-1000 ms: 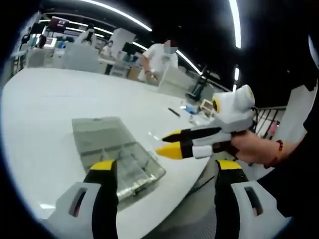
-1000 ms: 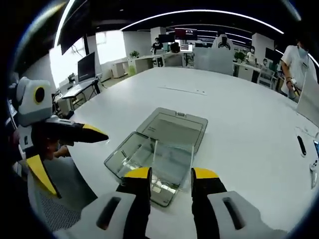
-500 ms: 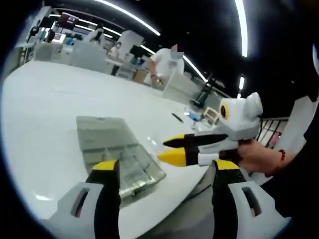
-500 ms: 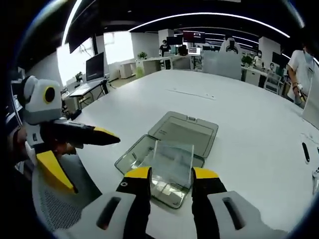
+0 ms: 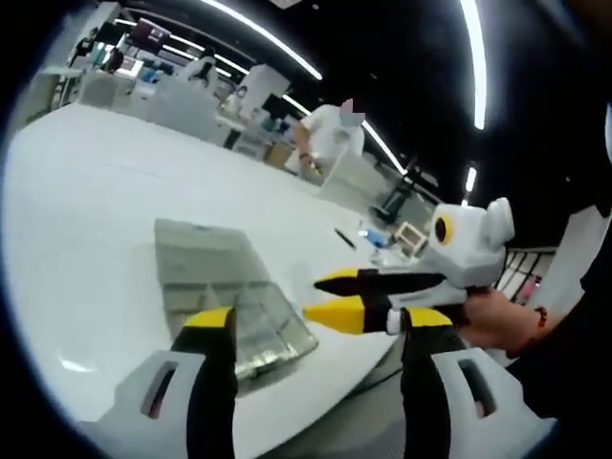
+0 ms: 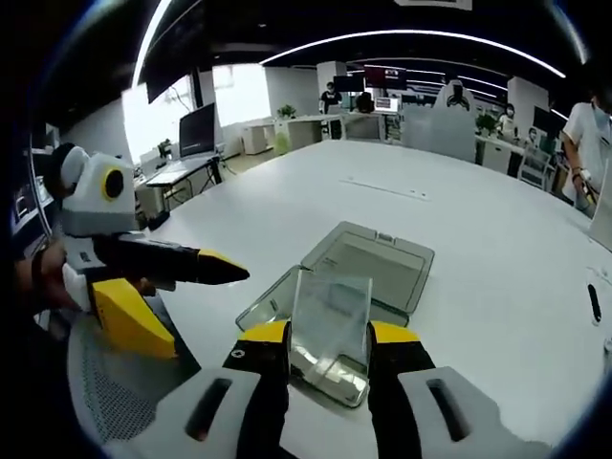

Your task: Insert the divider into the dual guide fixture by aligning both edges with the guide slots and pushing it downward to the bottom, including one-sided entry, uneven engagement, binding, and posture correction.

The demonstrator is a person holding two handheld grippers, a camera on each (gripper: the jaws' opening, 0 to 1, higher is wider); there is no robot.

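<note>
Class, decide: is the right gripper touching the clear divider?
Touching. In the right gripper view, the right gripper has its two jaws pressed against both side edges of the clear divider.

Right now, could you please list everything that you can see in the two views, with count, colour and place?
divider: one, clear plastic, held between the right gripper's fingers, above the box
compartment box: one, clear grey, lid open, near the table edge
table: one, white, large
pen-like items: a few, dark, far side of the table
people: several, white tops, in the background
monitors: a few, dark, on background desks
right gripper: yellow-black fingers shut on the divider
left gripper: yellow-black fingers open, empty
hand: one, holding the right gripper
</note>
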